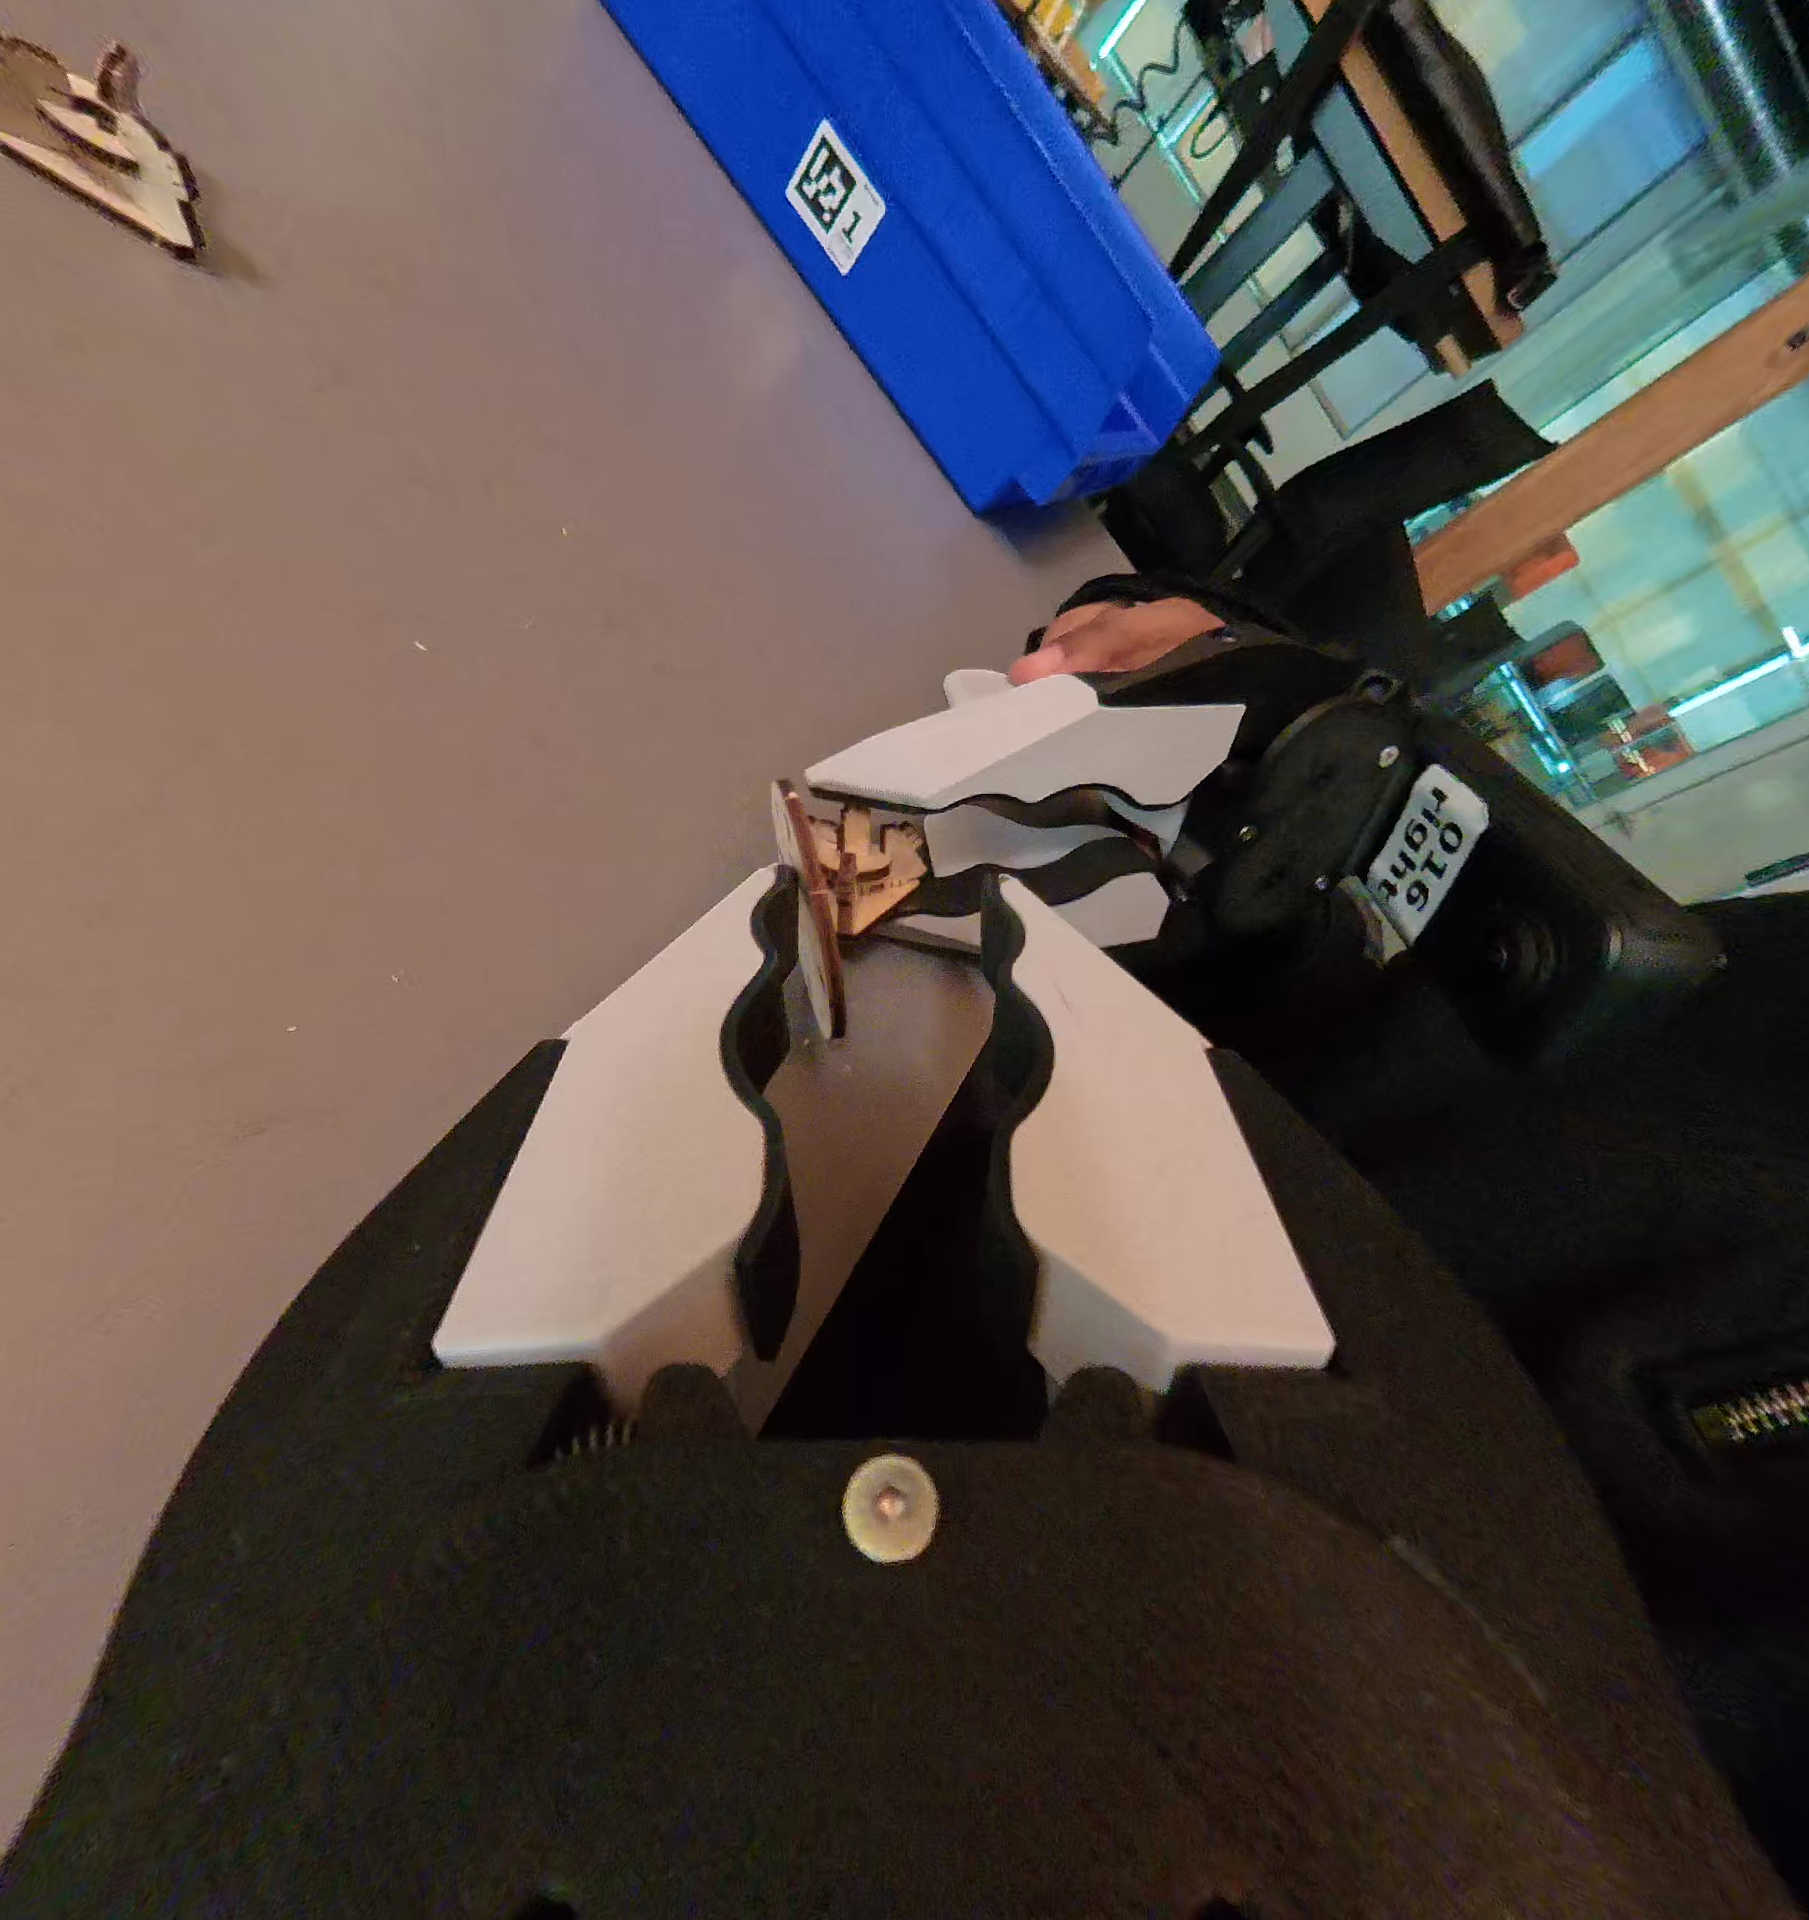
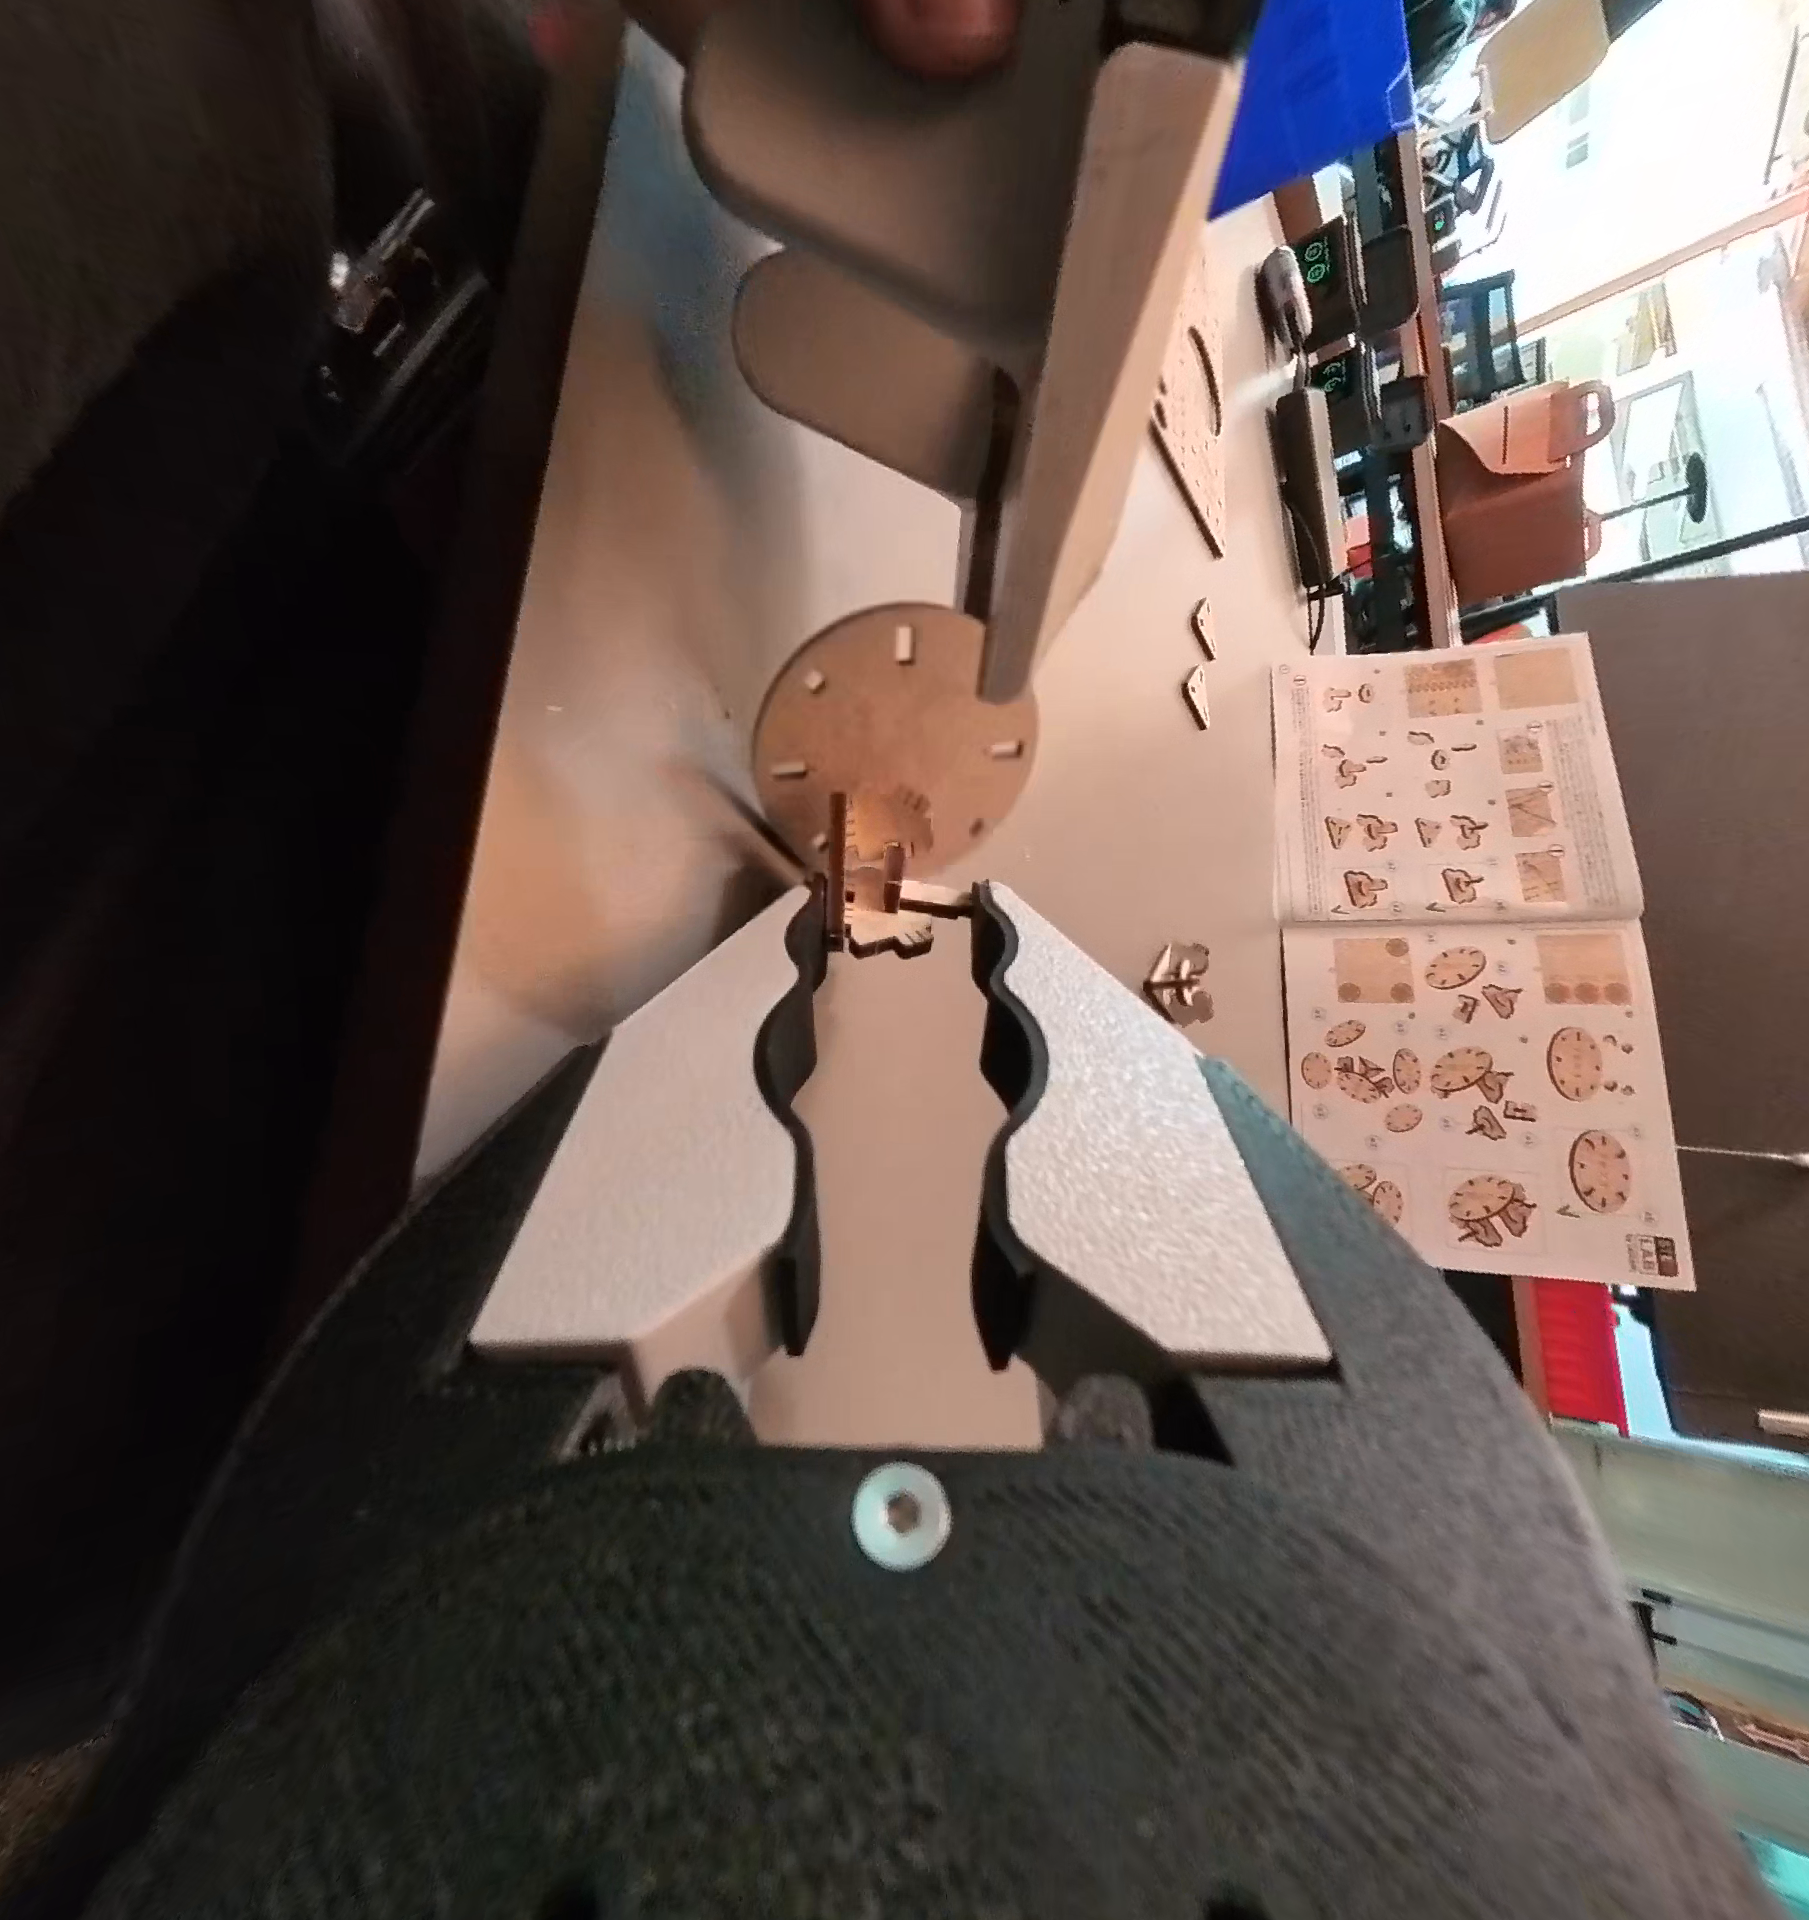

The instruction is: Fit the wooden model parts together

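My right gripper (image 2: 898,909) is shut on a small wooden slotted assembly (image 2: 884,914), with both pads pressed on it. It holds the assembly against the face of a round wooden disc (image 2: 879,727) with slots near its rim. In the left wrist view the disc (image 1: 822,956) stands edge-on between the fingers of my left gripper (image 1: 884,888). It rests against the left pad, and the right pad stands well apart from it, so the left gripper is open. The right gripper (image 1: 879,821) and its assembly (image 1: 874,868) meet the disc just beyond my left fingertips. One left finger (image 2: 1035,468) crosses the right wrist view.
A blue bin (image 1: 931,239) stands at the table's far edge. Another small wooden assembly (image 1: 79,145) lies far off. An open instruction booklet (image 2: 1461,966), a small wooden piece (image 2: 1180,982) and a cut wooden sheet (image 2: 1191,436) lie on the table. A person's dark jacket is close by.
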`<state>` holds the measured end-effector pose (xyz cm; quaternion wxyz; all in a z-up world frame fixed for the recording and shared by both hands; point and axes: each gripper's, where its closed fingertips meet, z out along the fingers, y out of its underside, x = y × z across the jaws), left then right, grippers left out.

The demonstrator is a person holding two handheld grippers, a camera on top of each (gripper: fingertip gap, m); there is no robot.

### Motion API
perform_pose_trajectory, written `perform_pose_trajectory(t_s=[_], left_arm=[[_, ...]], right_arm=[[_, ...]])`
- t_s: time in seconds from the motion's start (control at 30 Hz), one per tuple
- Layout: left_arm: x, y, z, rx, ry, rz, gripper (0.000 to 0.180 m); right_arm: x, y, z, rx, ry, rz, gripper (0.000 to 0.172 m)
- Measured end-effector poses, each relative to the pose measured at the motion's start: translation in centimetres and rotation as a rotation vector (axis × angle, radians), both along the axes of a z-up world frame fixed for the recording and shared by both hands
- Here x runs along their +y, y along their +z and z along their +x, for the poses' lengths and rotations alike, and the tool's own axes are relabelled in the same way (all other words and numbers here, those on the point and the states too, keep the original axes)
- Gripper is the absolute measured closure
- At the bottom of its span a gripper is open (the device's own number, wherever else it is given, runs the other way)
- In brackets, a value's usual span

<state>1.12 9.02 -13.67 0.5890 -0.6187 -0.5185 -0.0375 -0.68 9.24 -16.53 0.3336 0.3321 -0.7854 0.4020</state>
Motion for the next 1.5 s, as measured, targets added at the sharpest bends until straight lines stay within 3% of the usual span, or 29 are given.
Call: perform_pose_trajectory(t_s=[0.1, 0.2, 0.3, 0.57, 0.8, 1.03, 1.5], left_arm=[[0.3, -0.2, -0.2, -0.011, 0.000, -0.012, 0.148], [-0.4, -0.6, -0.7, -0.005, 0.048, -0.054, 0.172], [-1.4, -0.8, -1.2, 0.023, 0.091, -0.141, 0.179], [-2.2, -0.8, -2.2, 0.111, 0.108, -0.484, 0.179], [-1.8, -0.8, -2.5, 0.176, 0.102, -0.662, 0.179], [-1.0, -0.8, -2.5, 0.184, 0.084, -0.690, 0.179], [0.3, -0.9, -2.7, 0.161, 0.037, -0.722, 0.172]], right_arm=[[-0.3, 0.0, 0.2, 0.009, -0.011, 0.004, 0.146], [-0.5, 0.0, 0.3, -0.005, -0.029, 0.004, 0.146], [-0.6, 0.0, 0.1, -0.034, -0.061, 0.005, 0.146], [-0.2, 1.1, -1.9, -0.143, -0.348, -0.002, 0.145], [-0.1, 1.8, -2.4, -0.045, -0.433, 0.035, 0.145], [0.1, 1.2, -2.5, 0.017, -0.493, 0.128, 0.145], [0.8, 1.4, -2.9, 0.028, -0.518, 0.131, 0.145]])
